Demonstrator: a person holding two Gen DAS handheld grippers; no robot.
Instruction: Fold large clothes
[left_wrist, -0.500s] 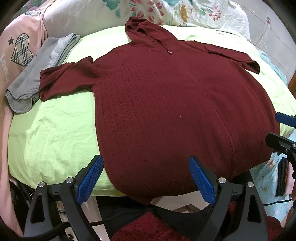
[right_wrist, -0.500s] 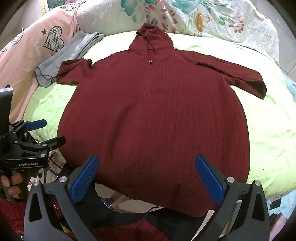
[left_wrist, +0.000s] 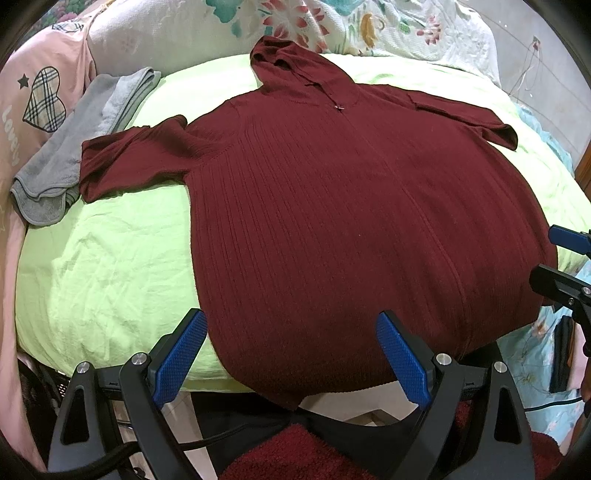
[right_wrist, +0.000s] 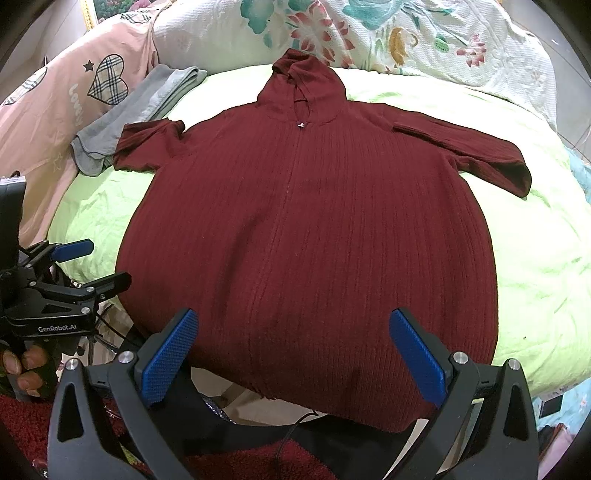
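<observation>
Maroon ribbed hoodie (right_wrist: 306, 236) flat on green sheet (right_wrist: 535, 266), left gripper (right_wrist: 96, 264) (marked GenRobot.AI), jaws apart.

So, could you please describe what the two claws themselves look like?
Both the left claw and the right claw have black angular frames with silver bolts and blue textured pads. "GenRobot.AI" is printed in white on the left one, and a black cable trails below.

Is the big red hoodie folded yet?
Not yet. Done: the red hoodie lies spread flat on the green sheet, sleeves out. In hand: nothing; the left gripper and right gripper hover near its hem, jaws open. Left: every fold.
</observation>
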